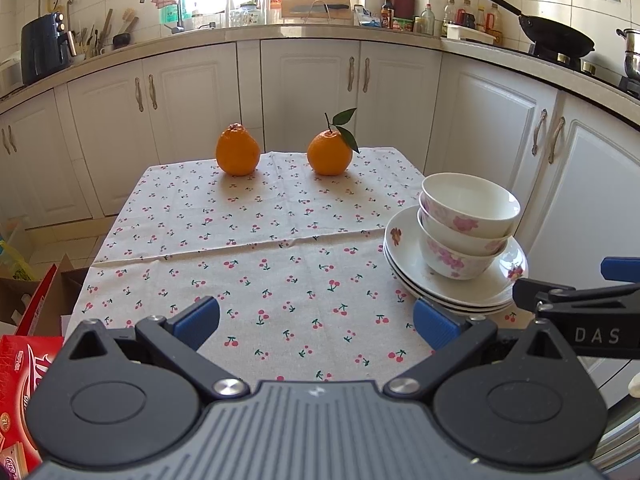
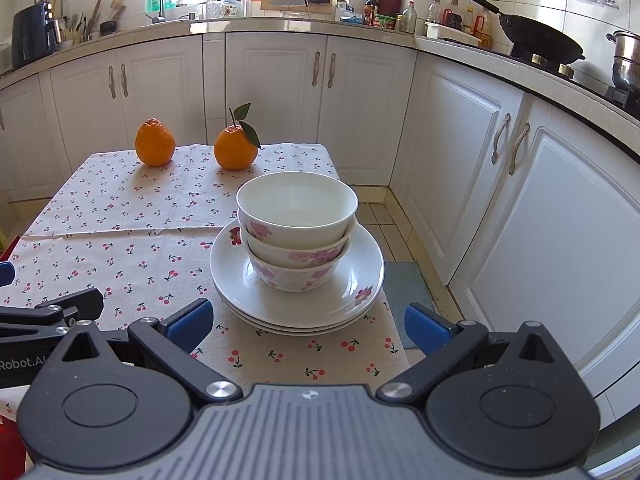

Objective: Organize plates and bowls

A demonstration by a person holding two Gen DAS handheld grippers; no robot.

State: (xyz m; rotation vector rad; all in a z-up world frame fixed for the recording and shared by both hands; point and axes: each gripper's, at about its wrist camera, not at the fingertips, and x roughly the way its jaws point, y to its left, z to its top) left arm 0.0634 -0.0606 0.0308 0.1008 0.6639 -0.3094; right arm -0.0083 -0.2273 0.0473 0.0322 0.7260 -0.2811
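Note:
Three white bowls with pink flowers (image 2: 297, 224) are nested in a stack on a stack of white plates (image 2: 352, 284) at the right side of the table; the stack also shows in the left wrist view (image 1: 466, 224), on the plates (image 1: 404, 256). My right gripper (image 2: 308, 322) is open and empty, just in front of the plates. My left gripper (image 1: 316, 320) is open and empty over the cherry-print cloth (image 1: 260, 248), left of the plates. The right gripper's body shows at the right edge of the left view.
Two oranges (image 1: 237, 151) (image 1: 329, 152) sit at the table's far edge. White cabinets (image 2: 360, 92) and a cluttered counter stand behind. A red box (image 1: 24, 380) is at the left of the table. A wok (image 2: 540, 40) is on the stove.

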